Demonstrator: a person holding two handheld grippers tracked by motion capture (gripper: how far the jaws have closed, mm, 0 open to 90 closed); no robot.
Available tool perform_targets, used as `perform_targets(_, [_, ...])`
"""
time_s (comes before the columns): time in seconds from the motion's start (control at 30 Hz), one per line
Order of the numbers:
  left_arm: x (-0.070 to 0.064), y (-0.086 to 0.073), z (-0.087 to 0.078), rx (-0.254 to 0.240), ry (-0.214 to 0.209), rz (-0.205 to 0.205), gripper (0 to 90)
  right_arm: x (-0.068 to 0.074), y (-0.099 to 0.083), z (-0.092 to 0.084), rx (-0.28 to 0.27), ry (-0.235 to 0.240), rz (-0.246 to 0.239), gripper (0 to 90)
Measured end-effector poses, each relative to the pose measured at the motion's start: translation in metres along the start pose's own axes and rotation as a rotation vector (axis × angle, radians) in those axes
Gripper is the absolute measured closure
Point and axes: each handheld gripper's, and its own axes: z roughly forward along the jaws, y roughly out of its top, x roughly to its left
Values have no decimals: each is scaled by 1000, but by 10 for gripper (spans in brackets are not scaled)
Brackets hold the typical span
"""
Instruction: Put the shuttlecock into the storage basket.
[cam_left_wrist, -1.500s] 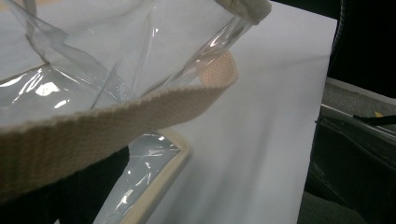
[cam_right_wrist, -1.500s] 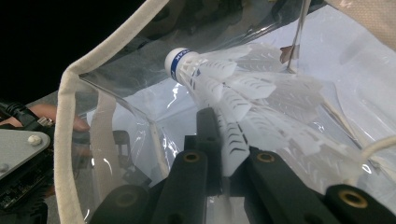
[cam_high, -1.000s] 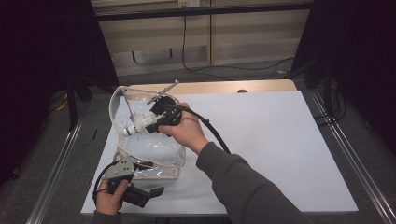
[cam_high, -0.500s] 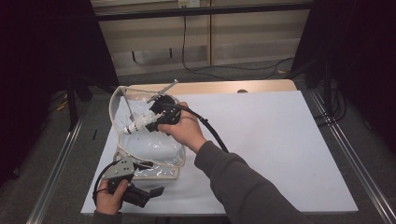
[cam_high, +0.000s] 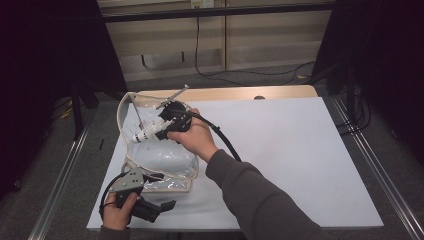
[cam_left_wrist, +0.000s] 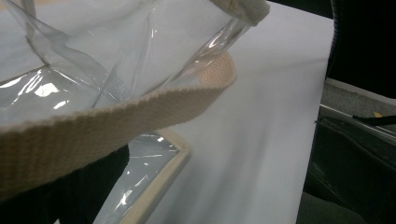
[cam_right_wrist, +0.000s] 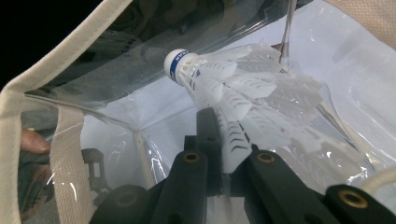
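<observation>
1. Shuttlecock (cam_right_wrist: 233, 88) pinched by its white feather skirt in right gripper (cam_right_wrist: 224, 158), jaws closed on it, inside mouth of clear bag (cam_high: 165, 160).
2. Left gripper (cam_high: 145, 210) at bag's near edge w/ beige strap (cam_left_wrist: 116, 126) across it; jaw state can't tell.
3. Bag lies on white table (cam_high: 290, 150).

Overhead light falling on white table (cam_high: 300, 150); surround sinking into near-black, floor dim. High view sharp at centre, slightly soft and grainy toward edges. Glare streaking across clear bag (cam_right_wrist: 345, 93) just beyond right gripper (cam_right_wrist: 229, 172) fingertips; white shuttlecock (cam_right_wrist: 243, 98) feathers blowing out close to fingers. Left gripper view: beige strap (cam_left_wrist: 116, 121) blurring close to lens, plastic highlights glinting beside it, table beyond evenly lit, dark band running along right edge.
</observation>
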Motion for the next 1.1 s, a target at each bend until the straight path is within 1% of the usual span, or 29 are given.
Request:
perform_targets(0.1, [0,0,0,-1,0,0,45,0,0,2,6,-9,1,881])
perform_targets(0.23, [0,0,0,-2,0,-1,44,0,1,5,5,-4,0,881])
perform_targets(0.57, [0,0,1,-4,-3,-3,44,0,2,8,13,-15,8,881])
perform_targets(0.73, [0,0,1,-4,-4,-3,44,3,3,10,16,-34,16,881])
perform_targets(0.87, [0,1,1,-5,-3,-2,44,3,3,13,22,-40,14,881])
perform_targets(1.1, [0,0,0,-7,-3,-2,44,4,4,17,16,-44,21,881])
